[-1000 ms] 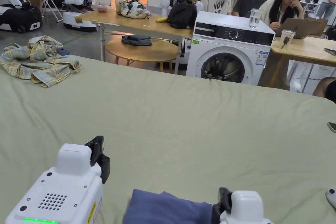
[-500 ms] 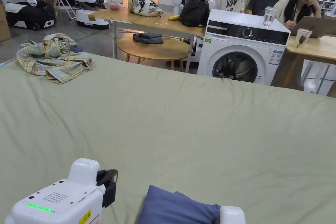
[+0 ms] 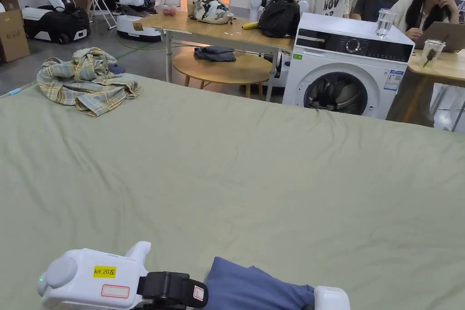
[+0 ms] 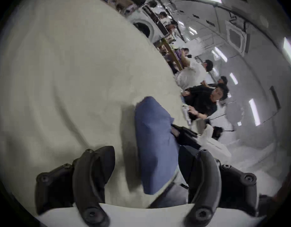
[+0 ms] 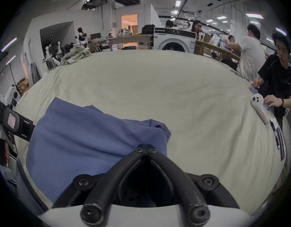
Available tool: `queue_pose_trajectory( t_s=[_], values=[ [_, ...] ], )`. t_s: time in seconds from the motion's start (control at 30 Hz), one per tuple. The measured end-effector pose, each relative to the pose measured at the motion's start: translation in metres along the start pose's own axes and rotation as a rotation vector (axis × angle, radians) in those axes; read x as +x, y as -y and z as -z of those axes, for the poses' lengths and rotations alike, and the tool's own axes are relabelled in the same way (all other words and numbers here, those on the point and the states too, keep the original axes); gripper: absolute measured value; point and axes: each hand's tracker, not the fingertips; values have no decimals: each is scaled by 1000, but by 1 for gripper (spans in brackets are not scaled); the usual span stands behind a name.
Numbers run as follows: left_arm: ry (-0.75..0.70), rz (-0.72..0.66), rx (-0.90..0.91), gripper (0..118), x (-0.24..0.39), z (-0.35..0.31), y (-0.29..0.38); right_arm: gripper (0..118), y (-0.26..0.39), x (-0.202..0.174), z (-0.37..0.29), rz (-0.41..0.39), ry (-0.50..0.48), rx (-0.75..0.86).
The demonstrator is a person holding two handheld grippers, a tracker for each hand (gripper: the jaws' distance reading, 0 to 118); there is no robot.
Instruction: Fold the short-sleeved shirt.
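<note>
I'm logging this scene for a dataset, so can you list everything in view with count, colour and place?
shirt: one, blue, near edge of the bed.
plaid shirt: one, yellow-grey, crumpled at far left of the bed.
bed cover: one, pale green, across the foreground.
washing machine: one, white, beyond the bed.
glass: one, clear, on the washing machine.
backpack: one, black, on the wooden table.
banana: one, yellow, beside the backpack.
left tool: black jaws apart, beside the blue shirt.
right tool: black jaws closed on the blue shirt.
</note>
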Motion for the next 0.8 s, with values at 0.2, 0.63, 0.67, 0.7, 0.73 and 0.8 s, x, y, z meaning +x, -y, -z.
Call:
queue_pose_trajectory(
  t_s=[0.2,0.63,0.67,0.7,0.73,0.8],
  values=[
    [141,-102,-59,81,-16,44,-10,0,0,0,-1,2,-3,0],
    [88,-122,-83,20,-6,79,-2,0,0,1,-4,-1,-12,14],
    [51,-73,-88,20,-1,78,-1,0,0,0,-6,-11,-7,17],
    [59,-75,-88,19,0,77,-3,0,-1,-1,-8,-17,-2,22],
    [64,-89,-87,19,2,76,-3,0,-1,-2,-11,-17,-1,36],
    [73,-112,-89,19,-6,78,-4,0,-4,-2,-16,-22,-1,55]
  ],
)
